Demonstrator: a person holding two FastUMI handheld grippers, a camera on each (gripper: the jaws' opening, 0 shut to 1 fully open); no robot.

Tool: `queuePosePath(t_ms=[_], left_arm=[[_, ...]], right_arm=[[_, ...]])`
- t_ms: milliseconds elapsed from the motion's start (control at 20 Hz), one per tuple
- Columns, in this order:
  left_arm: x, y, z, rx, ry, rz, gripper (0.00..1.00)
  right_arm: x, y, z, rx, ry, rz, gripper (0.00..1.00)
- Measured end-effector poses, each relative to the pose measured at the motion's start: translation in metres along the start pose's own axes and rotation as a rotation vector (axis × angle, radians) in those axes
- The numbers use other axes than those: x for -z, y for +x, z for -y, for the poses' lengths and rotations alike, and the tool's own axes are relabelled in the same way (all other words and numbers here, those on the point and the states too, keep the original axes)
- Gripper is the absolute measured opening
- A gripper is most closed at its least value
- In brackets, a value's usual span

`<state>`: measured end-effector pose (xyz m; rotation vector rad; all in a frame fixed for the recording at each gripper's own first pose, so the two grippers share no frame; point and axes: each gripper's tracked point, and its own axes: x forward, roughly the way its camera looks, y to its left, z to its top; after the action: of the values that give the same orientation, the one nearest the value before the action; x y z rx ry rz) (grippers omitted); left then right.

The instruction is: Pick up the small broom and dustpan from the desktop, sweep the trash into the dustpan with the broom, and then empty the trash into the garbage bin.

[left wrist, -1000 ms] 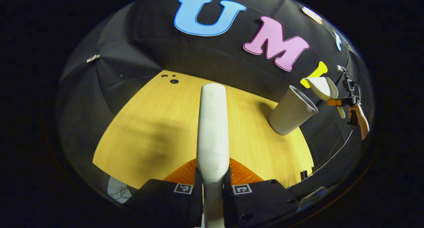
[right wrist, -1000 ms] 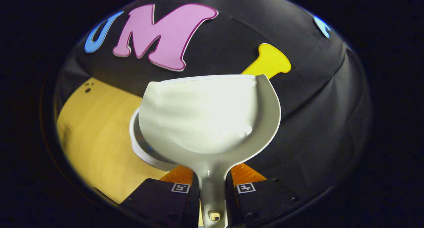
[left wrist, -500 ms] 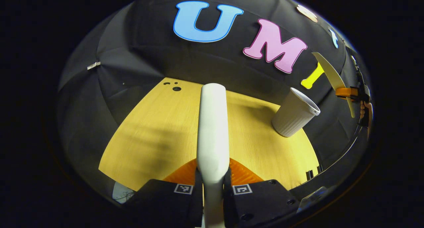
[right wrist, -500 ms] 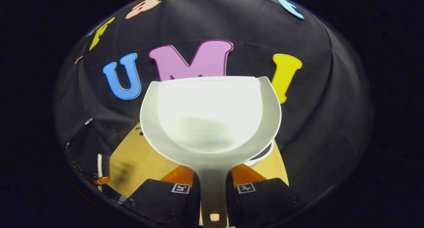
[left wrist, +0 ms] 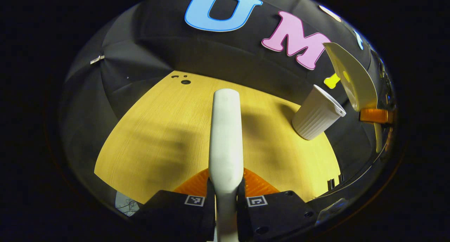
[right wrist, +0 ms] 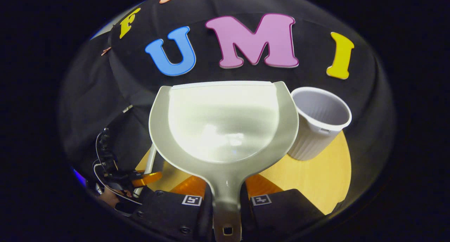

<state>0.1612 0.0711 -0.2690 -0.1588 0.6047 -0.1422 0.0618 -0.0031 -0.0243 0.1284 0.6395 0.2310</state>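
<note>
Gripper fingers of the left gripper [left wrist: 225, 196] are clamping, one on each side, the narrow neck of the small white plastic broom [left wrist: 225, 136], whose rounded body is pointing away over the yellow wood-grain desktop [left wrist: 158, 136]. Bristles of the broom cannot be made out. In the left gripper view, the white ribbed plastic garbage bin [left wrist: 316, 113] is standing on the far right part of the desktop, well apart from the broom. Just right of the bin and above it, the pale cream plastic dustpan [left wrist: 351, 76] is hanging in the air, tilted on edge.

In the right gripper view, the right gripper [right wrist: 226, 207] is pressing both fingers against the flat handle of the dustpan [right wrist: 225, 126], and the pan is facing up with its open lip toward the far wall. The inside of the pan is looking bare. The garbage bin [right wrist: 318, 122] is standing upright just right of the pan's rim, its mouth open. At the near left, the left gripper [right wrist: 140, 178] is sitting low beside the desktop [right wrist: 316, 178].
</note>
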Motion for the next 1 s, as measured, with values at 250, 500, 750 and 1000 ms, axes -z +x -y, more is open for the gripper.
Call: queuePosePath(t_ms=[250, 500, 750, 1000], left_arm=[[0.016, 0.03, -0.014, -0.069, 0.03, -0.079, 0.29], [0.039, 0.07, -0.026, -0.138, 0.073, -0.198, 0.29], [0.04, 0.103, -0.033, -0.226, 0.178, -0.276, 0.3], [0.047, 0.124, -0.029, -0.274, 0.225, -0.327, 0.29]], right_arm=[[0.078, 0.028, 0.015, 0.022, 0.026, -0.19, 0.36], [0.13, 0.053, 0.037, 0.079, 0.063, -0.348, 0.36], [0.16, 0.078, 0.048, 0.102, 0.068, -0.459, 0.32], [0.161, 0.092, 0.039, 0.091, 0.031, -0.486, 0.36]])
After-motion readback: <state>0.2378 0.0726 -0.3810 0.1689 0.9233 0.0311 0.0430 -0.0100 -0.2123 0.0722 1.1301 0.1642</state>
